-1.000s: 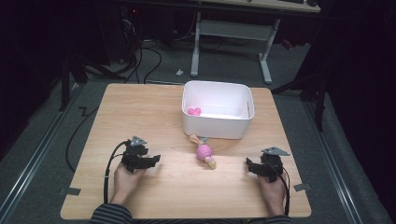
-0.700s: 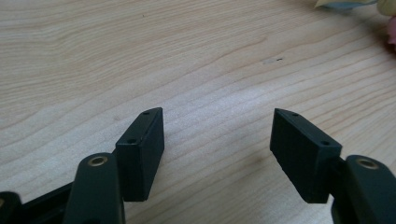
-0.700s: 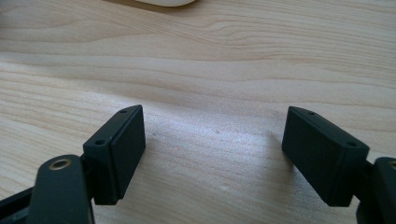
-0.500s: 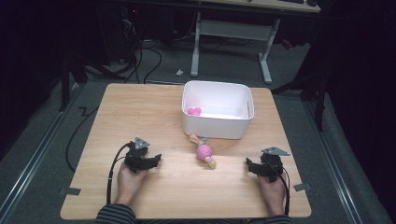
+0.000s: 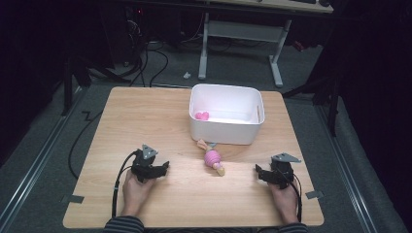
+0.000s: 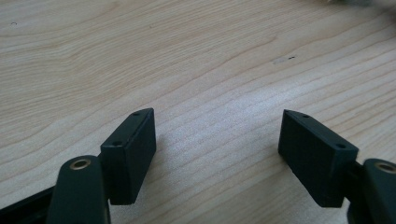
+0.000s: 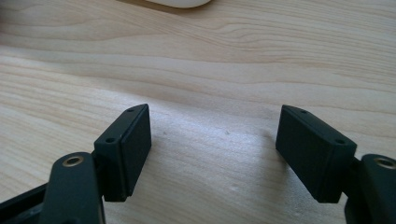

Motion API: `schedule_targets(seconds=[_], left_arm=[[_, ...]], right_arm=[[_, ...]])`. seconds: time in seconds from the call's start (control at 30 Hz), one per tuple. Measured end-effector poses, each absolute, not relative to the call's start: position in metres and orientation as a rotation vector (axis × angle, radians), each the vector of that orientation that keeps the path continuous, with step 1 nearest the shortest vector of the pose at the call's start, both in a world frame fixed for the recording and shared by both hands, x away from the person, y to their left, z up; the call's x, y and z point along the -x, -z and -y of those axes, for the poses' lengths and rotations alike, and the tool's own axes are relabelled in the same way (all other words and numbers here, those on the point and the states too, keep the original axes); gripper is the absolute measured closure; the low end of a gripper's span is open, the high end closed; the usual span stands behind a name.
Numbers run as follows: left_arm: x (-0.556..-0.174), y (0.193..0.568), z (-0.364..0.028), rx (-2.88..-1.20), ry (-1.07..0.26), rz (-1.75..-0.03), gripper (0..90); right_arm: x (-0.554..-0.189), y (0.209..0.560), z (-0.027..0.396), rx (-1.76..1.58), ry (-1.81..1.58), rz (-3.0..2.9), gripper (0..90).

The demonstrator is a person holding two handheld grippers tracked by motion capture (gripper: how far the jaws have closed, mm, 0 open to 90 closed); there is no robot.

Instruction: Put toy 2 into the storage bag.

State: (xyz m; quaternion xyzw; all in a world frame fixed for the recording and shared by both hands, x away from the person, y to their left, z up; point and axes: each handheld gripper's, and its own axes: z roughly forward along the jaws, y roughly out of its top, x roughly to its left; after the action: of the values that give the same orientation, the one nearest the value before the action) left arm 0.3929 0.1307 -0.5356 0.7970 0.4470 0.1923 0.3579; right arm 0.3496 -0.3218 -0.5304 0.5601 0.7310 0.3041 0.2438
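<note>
A small doll in a pink dress (image 5: 212,158) lies on the wooden table (image 5: 145,116), just in front of a white bin (image 5: 226,131). Inside the bin, at its left, rests a pink object (image 5: 201,116). My left gripper (image 5: 164,167) is held low at the table's front left, jaws open and pointing right toward the doll, with bare wood between them (image 6: 217,135). At the front right, my right gripper (image 5: 257,172) points left, also open over bare wood (image 7: 212,135). The doll lies between the two grippers, apart from both.
The bin's white bottom edge (image 7: 180,3) peeks in at the top of the right gripper view. Cables trail from each gripper toward the front edge. Behind the table stands a desk frame (image 5: 240,34) on dark floor with cables.
The left gripper has shifted slightly to the right and forward. The right gripper and doll have stayed put.
</note>
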Motion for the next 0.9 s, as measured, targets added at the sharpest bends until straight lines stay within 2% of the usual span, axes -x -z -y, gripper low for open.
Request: schedule_targets(seconds=[0.27, 0.47, 0.9], left_arm=[[-0.393, 0.536, -0.131, -2.059, -0.498, -1.154, 27.8], [-0.393, 0.536, -0.131, -2.059, -0.497, -1.153, 27.5], [-0.393, 0.536, -0.131, -2.059, -0.496, -1.153, 27.3]], right_arm=[[-0.349, 0.530, 0.321, -1.534, -0.828, -1.997, 26.4], [-0.345, 0.521, 0.315, -1.527, -0.792, -2.061, 32.9], [-0.329, 0.498, 0.278, -1.403, -0.884, -2.221, 35.6]])
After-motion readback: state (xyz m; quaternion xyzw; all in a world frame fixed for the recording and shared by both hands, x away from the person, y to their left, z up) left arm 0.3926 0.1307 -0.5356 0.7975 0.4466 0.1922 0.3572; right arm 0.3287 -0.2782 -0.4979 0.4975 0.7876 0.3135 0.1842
